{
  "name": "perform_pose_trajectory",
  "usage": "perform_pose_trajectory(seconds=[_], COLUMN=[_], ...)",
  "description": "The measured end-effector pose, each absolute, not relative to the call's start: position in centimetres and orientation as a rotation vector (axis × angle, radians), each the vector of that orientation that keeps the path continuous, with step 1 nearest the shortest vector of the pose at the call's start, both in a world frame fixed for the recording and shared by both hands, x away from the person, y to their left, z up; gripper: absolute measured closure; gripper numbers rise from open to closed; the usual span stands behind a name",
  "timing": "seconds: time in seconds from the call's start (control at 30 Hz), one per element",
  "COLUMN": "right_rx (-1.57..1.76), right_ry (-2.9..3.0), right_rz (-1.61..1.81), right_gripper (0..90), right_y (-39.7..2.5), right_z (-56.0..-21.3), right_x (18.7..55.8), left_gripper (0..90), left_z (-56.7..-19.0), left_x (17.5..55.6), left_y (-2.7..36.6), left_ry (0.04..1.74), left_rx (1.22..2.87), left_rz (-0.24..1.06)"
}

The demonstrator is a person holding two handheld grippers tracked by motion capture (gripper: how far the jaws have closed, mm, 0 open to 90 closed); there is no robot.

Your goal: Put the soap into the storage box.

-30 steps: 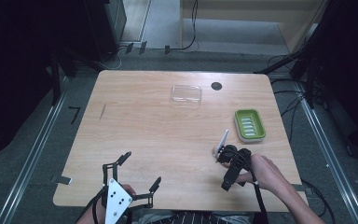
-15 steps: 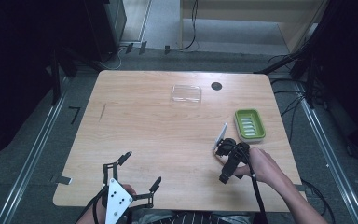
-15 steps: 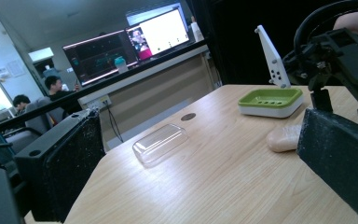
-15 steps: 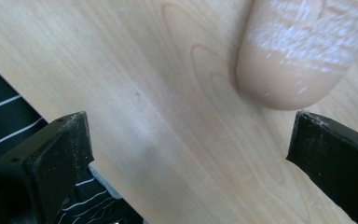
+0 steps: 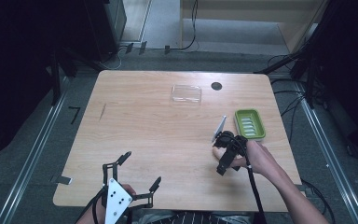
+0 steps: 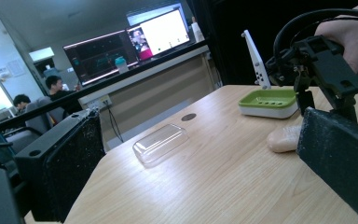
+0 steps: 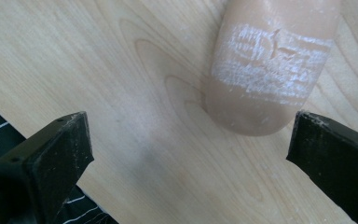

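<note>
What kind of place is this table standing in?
Probably a lab or office used for recording. The wooden table stands between floor rails with cables behind it, and large lit monitors and people seated at desks show in the background.

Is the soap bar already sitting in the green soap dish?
No: the soap bar lies on the bare wooden table, in front of the green soap dish, whose ridged inside holds nothing.
</note>
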State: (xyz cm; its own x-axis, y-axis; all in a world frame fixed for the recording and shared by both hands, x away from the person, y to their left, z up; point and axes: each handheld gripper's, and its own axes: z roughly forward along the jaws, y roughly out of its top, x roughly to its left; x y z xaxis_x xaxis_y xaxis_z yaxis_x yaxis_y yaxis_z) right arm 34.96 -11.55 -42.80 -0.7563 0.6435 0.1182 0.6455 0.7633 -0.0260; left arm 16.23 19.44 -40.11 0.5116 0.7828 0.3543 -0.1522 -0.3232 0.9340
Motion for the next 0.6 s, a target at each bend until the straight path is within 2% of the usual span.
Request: perform_pose_trajectory(seconds=[0.6], right_rx=[-1.087], right_ry=[-2.821], right_rz=[-0.049], right_gripper=[0.0], right_y=[-11.3], right_z=[-43.2], right_x=[36.8], left_gripper=[1.1], left_z=[-40.1], left_x=[16.2], left_y=[19.4], left_ry=[0.547], left_rx=[1.635], left_rz=[1.044])
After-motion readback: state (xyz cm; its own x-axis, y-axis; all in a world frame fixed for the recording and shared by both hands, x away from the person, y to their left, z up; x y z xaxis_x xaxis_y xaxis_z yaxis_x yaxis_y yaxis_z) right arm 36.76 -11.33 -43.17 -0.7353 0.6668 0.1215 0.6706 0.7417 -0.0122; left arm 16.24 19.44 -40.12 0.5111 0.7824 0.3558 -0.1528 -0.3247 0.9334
